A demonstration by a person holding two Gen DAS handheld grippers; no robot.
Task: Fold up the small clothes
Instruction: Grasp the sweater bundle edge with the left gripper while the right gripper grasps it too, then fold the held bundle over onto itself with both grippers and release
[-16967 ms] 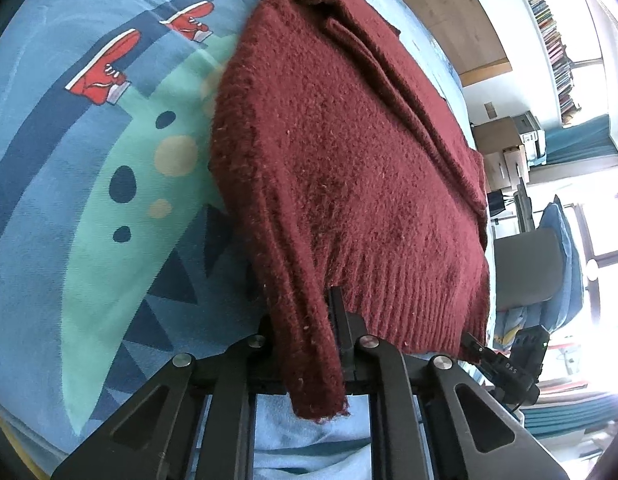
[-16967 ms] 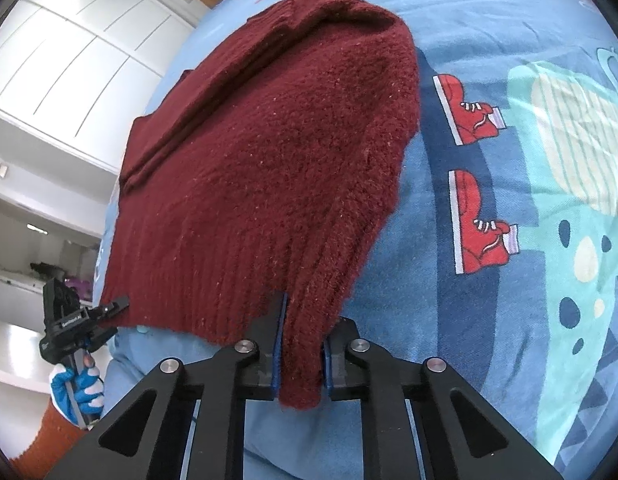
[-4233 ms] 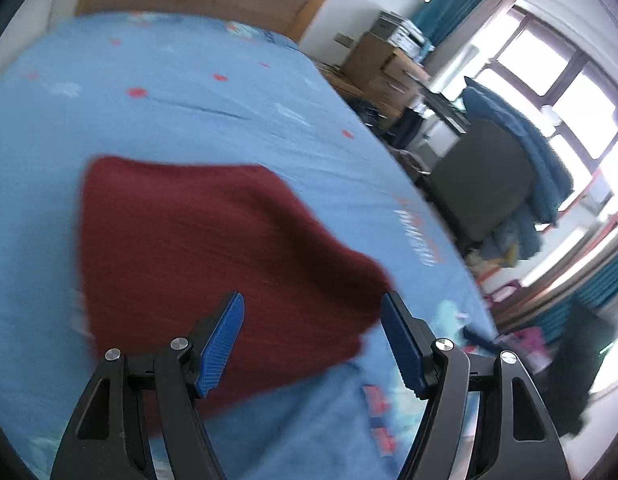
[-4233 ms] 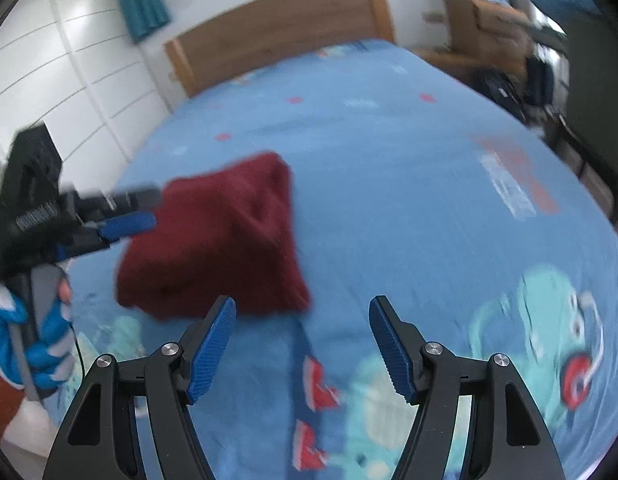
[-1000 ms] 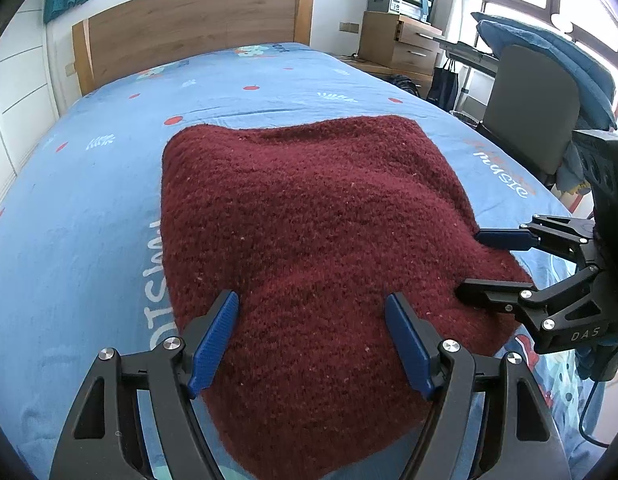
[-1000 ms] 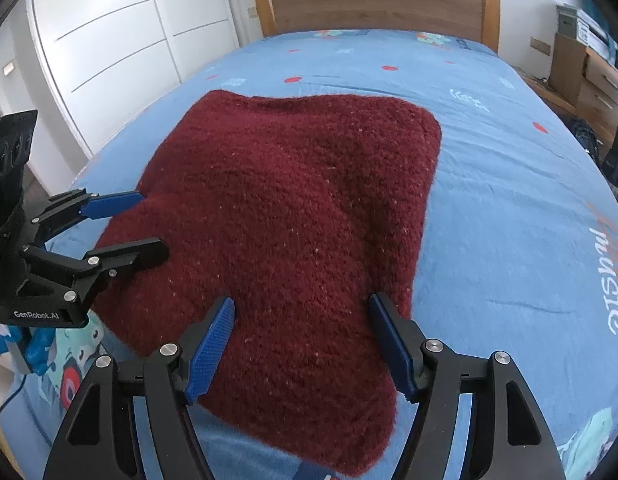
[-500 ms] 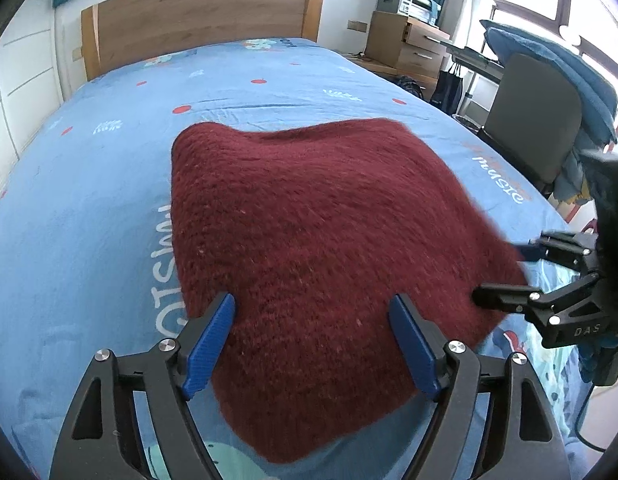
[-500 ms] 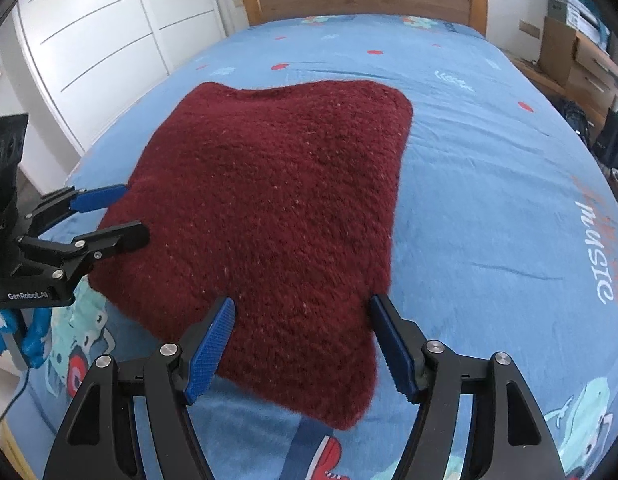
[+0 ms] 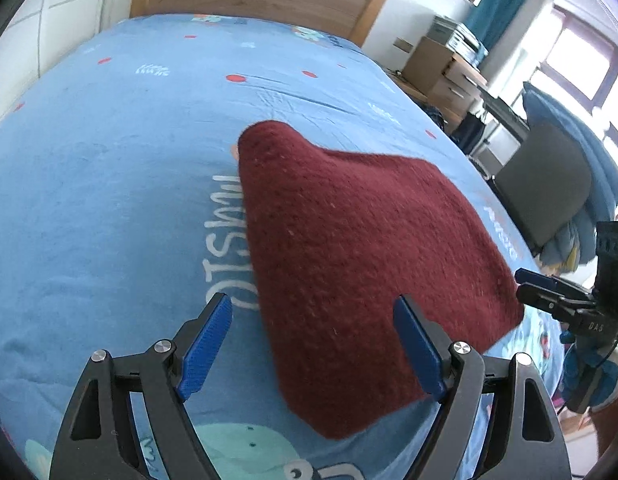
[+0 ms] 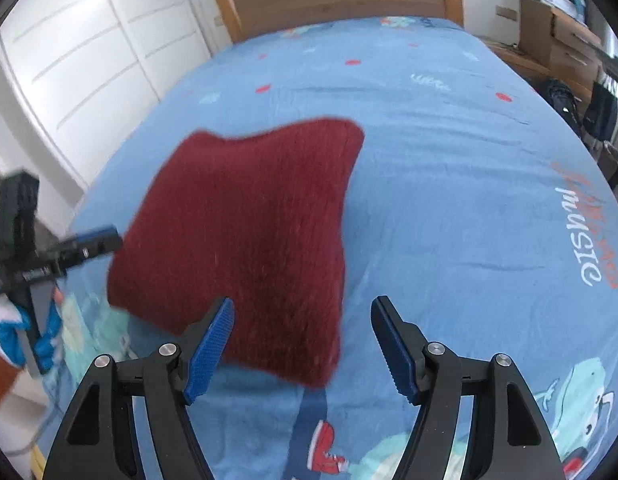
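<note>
Blurring sweater (image 10: 245, 216) edges; 2 grippers' bases cropped.

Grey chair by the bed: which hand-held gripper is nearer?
Right. The right hand-held gripper is on the grey chair's side of the sweater; the left hand-held gripper is opposite.
</note>
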